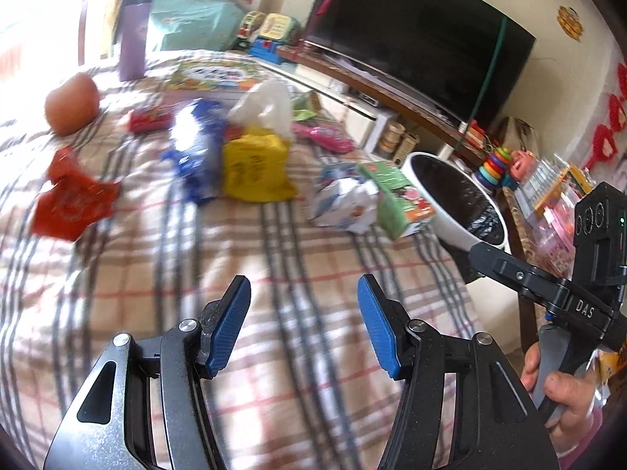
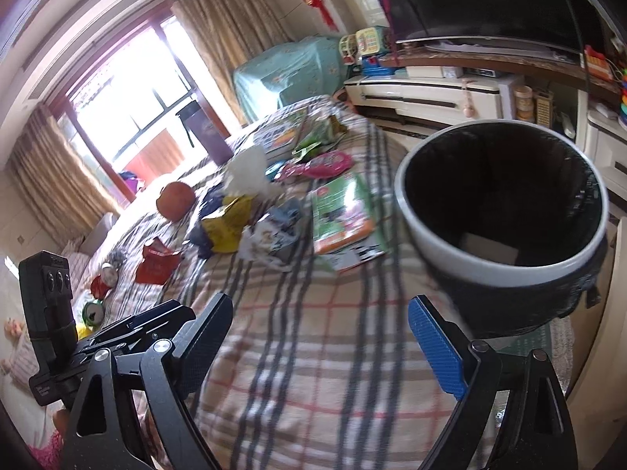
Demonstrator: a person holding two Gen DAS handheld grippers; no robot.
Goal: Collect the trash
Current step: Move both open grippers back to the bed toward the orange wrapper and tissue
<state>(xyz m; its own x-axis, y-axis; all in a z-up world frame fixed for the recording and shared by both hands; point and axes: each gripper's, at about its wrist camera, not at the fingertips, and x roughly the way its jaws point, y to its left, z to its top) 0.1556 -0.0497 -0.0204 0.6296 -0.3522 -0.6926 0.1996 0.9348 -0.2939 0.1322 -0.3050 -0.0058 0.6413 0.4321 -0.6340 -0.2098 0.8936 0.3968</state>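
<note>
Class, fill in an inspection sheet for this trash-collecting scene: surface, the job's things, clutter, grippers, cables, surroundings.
Surface: plaid bedspread, wrinkled, bare in the foreground.
Job's things: red wrapper, blue wrapper, yellow bag, crumpled white bag and green carton lie on it; bin at the bed's edge, black liner, something pale at its bottom.
Clutter: orange ball, pink toy, picture book.
Grippers: left gripper and right gripper both open, holding nothing, above the bedspread.
Cables: nothing seen for certain.
Surroundings: TV on a stand, toys, curtained window.
</note>
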